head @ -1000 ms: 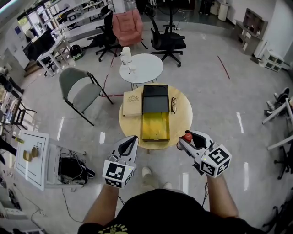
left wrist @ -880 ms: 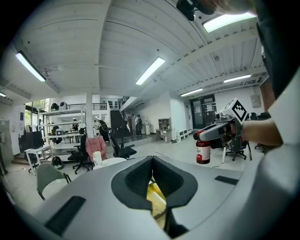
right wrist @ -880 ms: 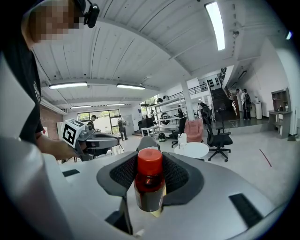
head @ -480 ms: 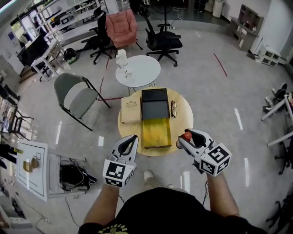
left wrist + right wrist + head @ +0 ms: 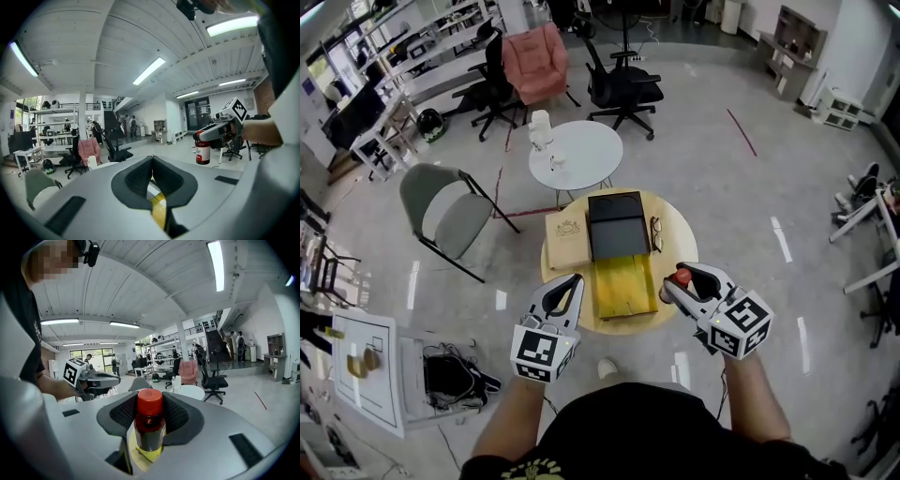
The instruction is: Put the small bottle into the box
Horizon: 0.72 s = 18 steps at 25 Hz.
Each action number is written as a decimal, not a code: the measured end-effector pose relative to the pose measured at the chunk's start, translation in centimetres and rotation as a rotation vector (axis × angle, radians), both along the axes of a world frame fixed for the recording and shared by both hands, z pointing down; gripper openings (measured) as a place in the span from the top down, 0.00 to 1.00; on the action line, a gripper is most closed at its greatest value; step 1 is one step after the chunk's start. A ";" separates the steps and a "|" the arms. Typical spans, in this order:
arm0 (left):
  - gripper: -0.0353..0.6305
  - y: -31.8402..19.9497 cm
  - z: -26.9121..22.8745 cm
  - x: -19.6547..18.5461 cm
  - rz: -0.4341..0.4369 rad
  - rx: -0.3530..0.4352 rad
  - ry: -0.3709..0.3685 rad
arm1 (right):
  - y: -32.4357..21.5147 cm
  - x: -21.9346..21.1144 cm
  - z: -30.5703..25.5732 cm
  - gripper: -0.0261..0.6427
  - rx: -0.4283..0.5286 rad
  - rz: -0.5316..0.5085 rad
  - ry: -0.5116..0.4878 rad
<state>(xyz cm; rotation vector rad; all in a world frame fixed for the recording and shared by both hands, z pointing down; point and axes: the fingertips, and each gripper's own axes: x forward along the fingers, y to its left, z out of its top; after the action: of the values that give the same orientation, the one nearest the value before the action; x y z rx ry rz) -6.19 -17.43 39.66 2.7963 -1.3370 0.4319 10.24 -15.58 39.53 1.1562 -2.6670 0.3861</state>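
Below the head camera, the round counter point(image 5: 679, 249) carries the box point(image 5: 617, 230) — open, it seems. At the near edge, left gripper point(image 5: 571, 284) fingers are pressed together, empty; right gripper point(image 5: 674, 289) fingers clamp the small bottle point(image 5: 149, 427) — upright, outside the box.

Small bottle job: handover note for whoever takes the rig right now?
Left gripper: jaws together, nothing in them, held at the near edge of the round table.
Right gripper: shut on the small bottle, red cap up, near the table's near right edge.
Black box: mid table, looks open, nothing visible in it.
Done: bottle picked up.
Left: carry it forward and left, then release it in the box.
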 end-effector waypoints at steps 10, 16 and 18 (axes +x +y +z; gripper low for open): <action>0.92 -4.5 0.3 -3.3 0.041 0.004 0.027 | -3.5 -3.5 -0.2 0.71 -0.002 0.045 0.040; 0.92 -6.1 0.5 -4.2 0.058 0.003 0.049 | -4.3 -5.2 -0.3 0.71 0.006 0.049 0.072; 0.92 -6.1 0.9 -3.9 0.073 -0.004 0.054 | -4.5 -5.5 -0.3 0.71 0.007 0.045 0.083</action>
<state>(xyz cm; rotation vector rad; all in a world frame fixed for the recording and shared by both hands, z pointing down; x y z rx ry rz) -10.06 -23.50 40.60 2.8390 -1.2262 0.3576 4.73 -20.10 39.20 1.2088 -2.5773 0.3284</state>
